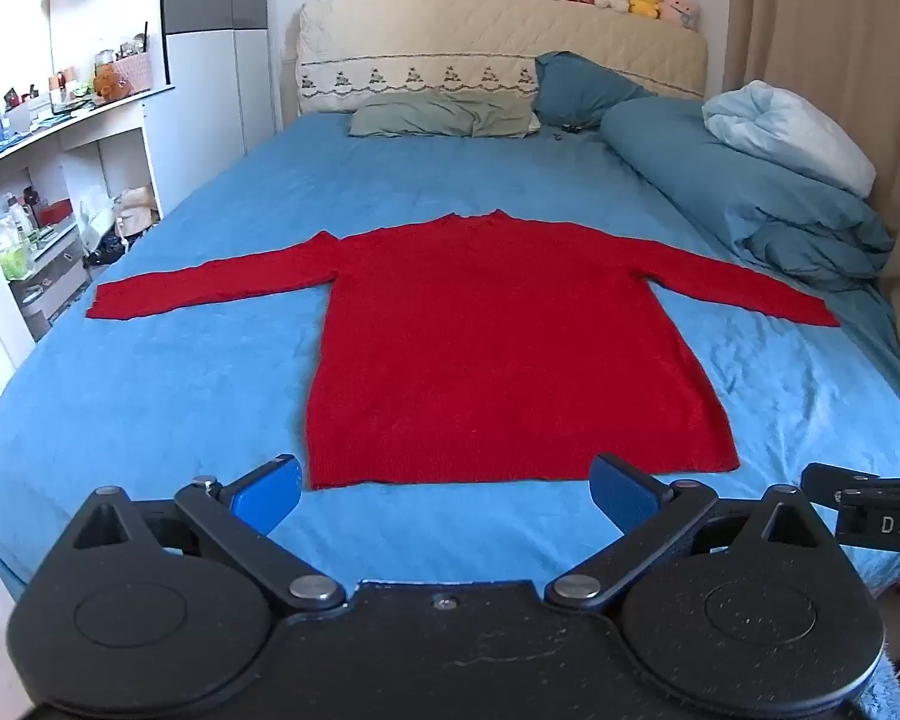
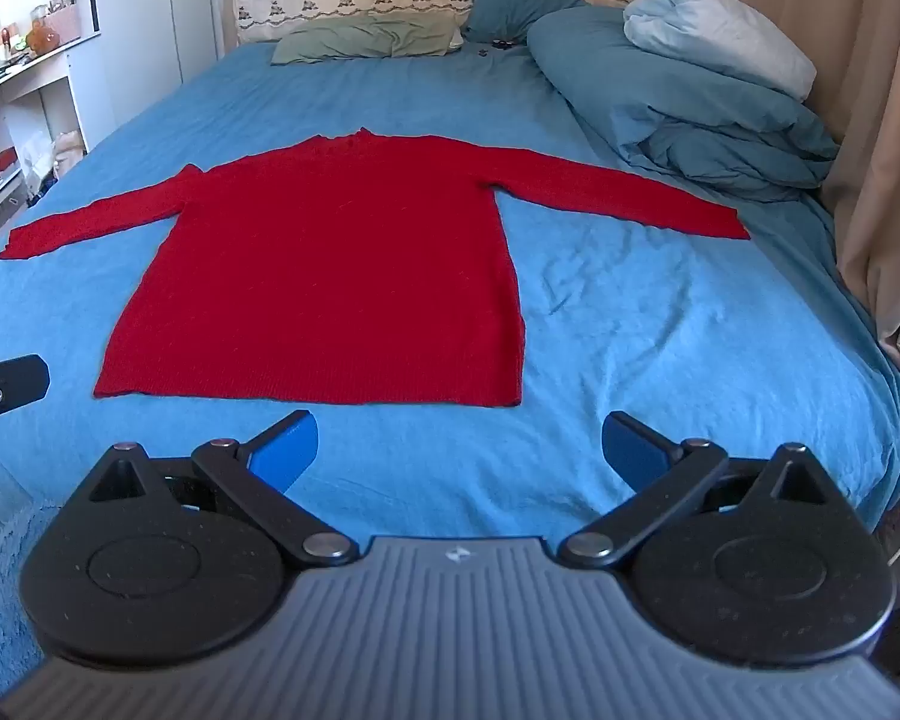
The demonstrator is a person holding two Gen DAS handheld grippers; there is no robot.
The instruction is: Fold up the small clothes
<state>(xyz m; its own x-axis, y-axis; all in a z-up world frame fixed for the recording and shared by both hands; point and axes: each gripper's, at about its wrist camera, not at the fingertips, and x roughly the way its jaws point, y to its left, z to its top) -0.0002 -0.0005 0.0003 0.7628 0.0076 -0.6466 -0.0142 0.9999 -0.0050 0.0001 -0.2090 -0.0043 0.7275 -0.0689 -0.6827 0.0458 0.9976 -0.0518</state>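
We see the red sweater [image 1: 498, 348] lying flat on the blue bedsheet [image 1: 180, 396], both sleeves spread outward and the hem nearest us. Left gripper [image 1: 445, 489]: jaws fully apart, nothing between them — it hovers just short of the hem. Right gripper [image 2: 457, 447]: jaws likewise wide apart and empty, near the hem's right corner. A rolled duvet [image 2: 678, 90] lies along the bed's right side.

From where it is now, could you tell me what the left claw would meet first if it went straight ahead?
Probably the red knitted sweater's hem, beyond a strip of blue bedsheet; depth is unclear.
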